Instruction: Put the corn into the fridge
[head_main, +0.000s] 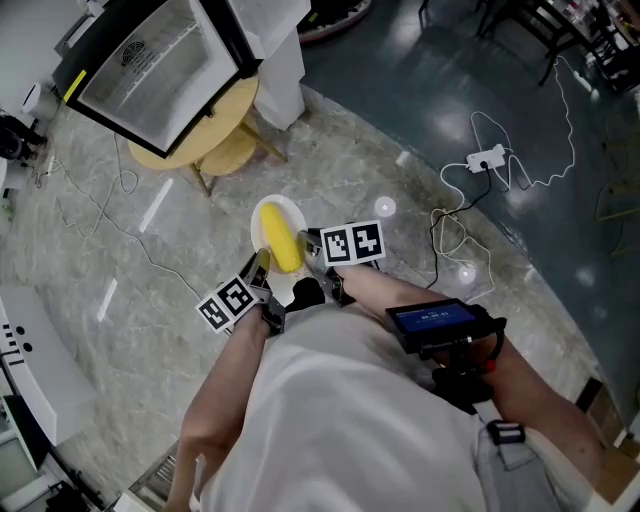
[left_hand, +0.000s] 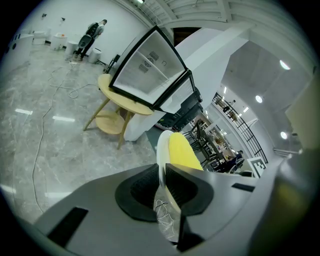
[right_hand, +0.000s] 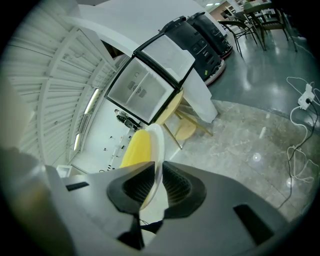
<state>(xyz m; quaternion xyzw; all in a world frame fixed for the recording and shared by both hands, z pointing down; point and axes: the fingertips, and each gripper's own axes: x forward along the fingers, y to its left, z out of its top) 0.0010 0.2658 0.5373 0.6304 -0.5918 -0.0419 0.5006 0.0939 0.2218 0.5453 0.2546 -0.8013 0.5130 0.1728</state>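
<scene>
You are holding the white plate (head_main: 270, 211) bearing the corn (head_main: 282, 241), left gripper (head_main: 262, 267) and right gripper (head_main: 311, 250) both clamping its rim, the fridge (head_main: 160, 62) standing on a round table (head_main: 228, 122).

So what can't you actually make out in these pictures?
Inside of the fridge: its pale door hides it in all views, and the head view's edge cuts part off.
Near rim of the plate: head view, covered by the left gripper and right gripper, both clamped on it.
Kernels of the corn: blurred everywhere; the fingers and plate hide its lower part in the gripper views.
A distant person: left gripper view, too small.
</scene>
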